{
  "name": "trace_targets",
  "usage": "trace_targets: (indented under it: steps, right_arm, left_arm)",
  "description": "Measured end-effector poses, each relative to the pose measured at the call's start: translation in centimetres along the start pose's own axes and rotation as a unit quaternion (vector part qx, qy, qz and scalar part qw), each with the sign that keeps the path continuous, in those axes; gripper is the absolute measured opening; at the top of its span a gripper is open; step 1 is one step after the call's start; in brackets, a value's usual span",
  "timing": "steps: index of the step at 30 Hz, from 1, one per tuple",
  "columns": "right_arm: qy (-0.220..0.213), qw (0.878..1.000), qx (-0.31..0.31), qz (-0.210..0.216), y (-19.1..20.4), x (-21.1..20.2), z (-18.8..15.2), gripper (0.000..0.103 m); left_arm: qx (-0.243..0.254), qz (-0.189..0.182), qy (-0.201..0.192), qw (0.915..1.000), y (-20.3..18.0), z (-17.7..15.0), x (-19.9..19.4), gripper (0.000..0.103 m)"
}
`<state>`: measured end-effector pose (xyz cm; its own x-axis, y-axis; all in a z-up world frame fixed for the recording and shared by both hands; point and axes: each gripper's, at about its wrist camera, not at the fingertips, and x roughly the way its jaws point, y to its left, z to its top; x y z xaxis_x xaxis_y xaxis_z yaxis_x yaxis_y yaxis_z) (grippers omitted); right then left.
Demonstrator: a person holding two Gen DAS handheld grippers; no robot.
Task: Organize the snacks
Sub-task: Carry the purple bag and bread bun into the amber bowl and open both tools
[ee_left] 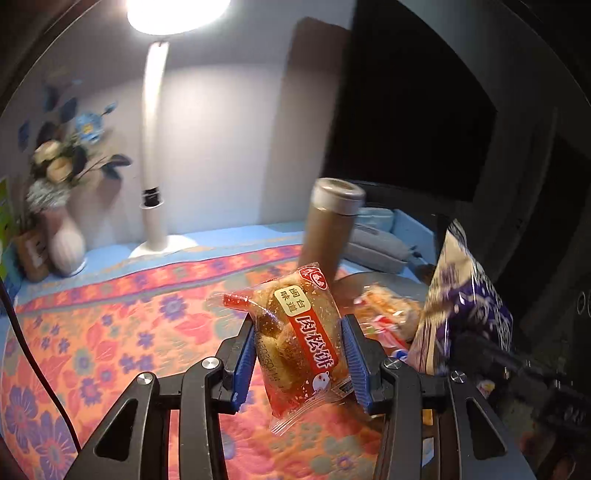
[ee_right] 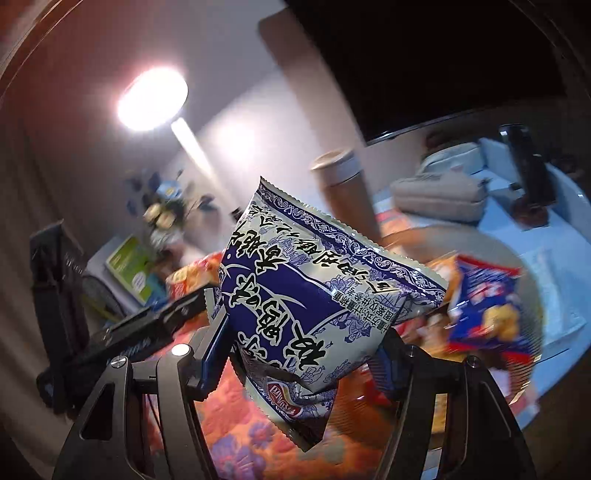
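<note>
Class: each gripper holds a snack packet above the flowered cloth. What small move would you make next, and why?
Probably carry both packets on toward wherever they are being sorted, without letting go. The left gripper is shut on the red pastry packet, the right gripper on the blue-and-white chip bag, and both hang clear of the flowered cloth. No container shows, so the drop point is uncertain.

White wall [ee_left: 221, 147], lit lamp [ee_left: 177, 14], floral tablecloth [ee_left: 110, 332], dark screen [ee_left: 406, 110].
</note>
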<state>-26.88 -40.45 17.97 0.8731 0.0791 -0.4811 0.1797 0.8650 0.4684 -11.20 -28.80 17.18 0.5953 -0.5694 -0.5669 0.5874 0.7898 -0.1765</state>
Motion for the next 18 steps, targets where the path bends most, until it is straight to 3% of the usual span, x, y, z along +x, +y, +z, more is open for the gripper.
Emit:
trace_targets:
  steps: [6, 18]
  right_arm:
    - [-0.028, 0.998, 0.035, -0.042, -4.3, -1.4, 2.4, 0.064]
    - [-0.019, 0.996, 0.058, -0.068, -8.0, -0.9, 4.2, 0.065]
  left_arm:
    - [0.030, -0.031, 0.005, 0.9990, -4.7, 0.8, 2.1, 0.043]
    - [0.048, -0.062, 0.019, 0.9967, -8.8, 0.9, 4.9, 0.043]
